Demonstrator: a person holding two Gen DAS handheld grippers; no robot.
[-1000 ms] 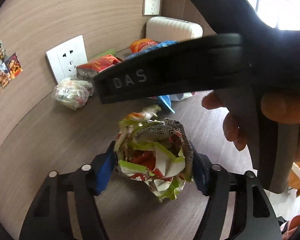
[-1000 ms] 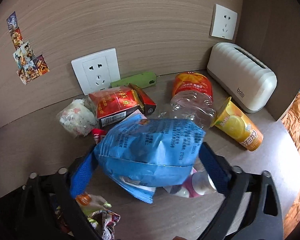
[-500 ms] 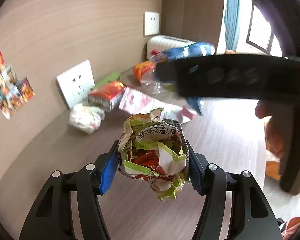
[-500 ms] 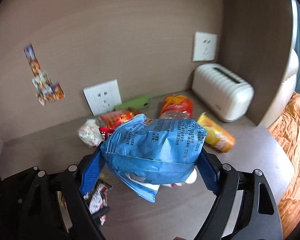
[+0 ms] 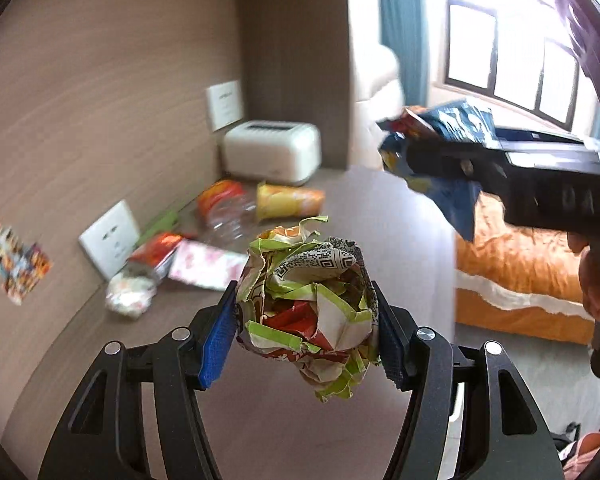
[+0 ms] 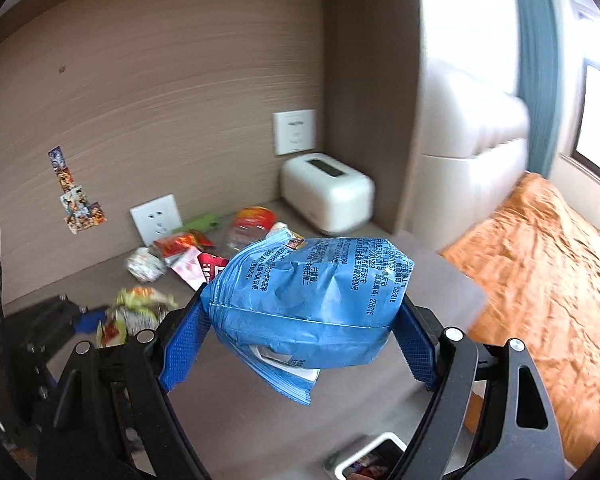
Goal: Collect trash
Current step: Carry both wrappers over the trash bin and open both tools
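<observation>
My left gripper [image 5: 306, 336] is shut on a crumpled green, red and white wrapper ball [image 5: 308, 312] and holds it above the brown table [image 5: 260, 432]. My right gripper [image 6: 300, 332] is shut on a blue snack bag [image 6: 312, 296], also lifted above the table. The right gripper with the blue bag [image 5: 440, 148] shows at the upper right of the left wrist view. The left gripper and its wrapper ball [image 6: 136, 312] show at the lower left of the right wrist view.
Trash lies along the wall: a white crumpled bag [image 5: 130, 298], red packet [image 5: 156, 252], pink packet [image 5: 204, 270], clear bottle [image 5: 228, 212], yellow cup [image 5: 290, 200]. A white toaster [image 5: 272, 152] stands in the corner. An orange bed [image 6: 540, 272] lies right of the table.
Both grippers have risen and pulled back from the trash pile with their loads. The views have swung right, so the bed and window now show.
</observation>
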